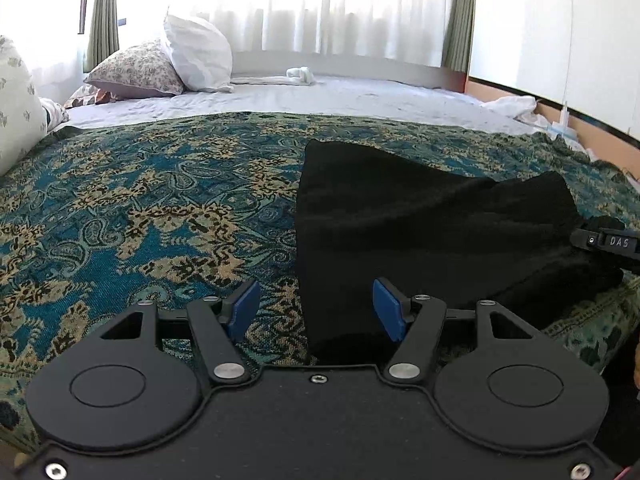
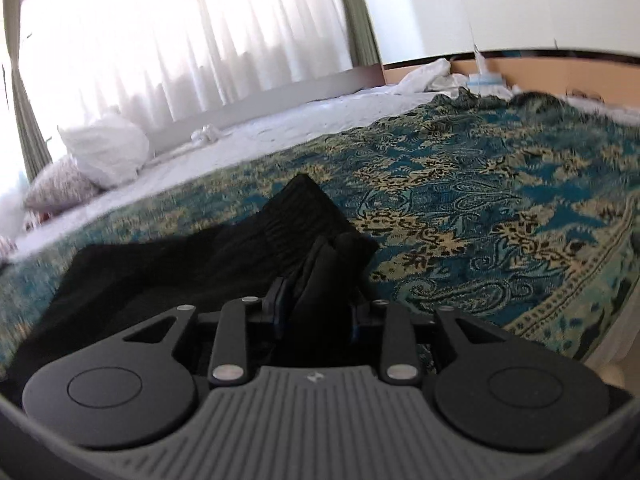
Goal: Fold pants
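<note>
Blue pads tip the left gripper, whose jaws stand spread with nothing pinched; the near corner of the black pants lies on the bedspread in the gap between them, and neither pad presses on it. The right gripper pinches a bunched fold of the same pants, dark cloth wedged up between its fingers and hiding most of their pads. In the left wrist view that gripper's black body shows at the right edge, at the far end of the garment.

The pants lie partly folded on the teal and gold patterned bedspread, spread from the left gripper across to the right one, with one squared end reaching away toward the middle of the bed.

Beyond the bedspread a white sheet covers the rest of the mattress. A white pillow leans on a floral pillow near the window, and a small rolled white cloth lies near the bed's far edge. Sheer white curtains glow with daylight, flanked by green drapes. The right wrist view is blurred.
</note>
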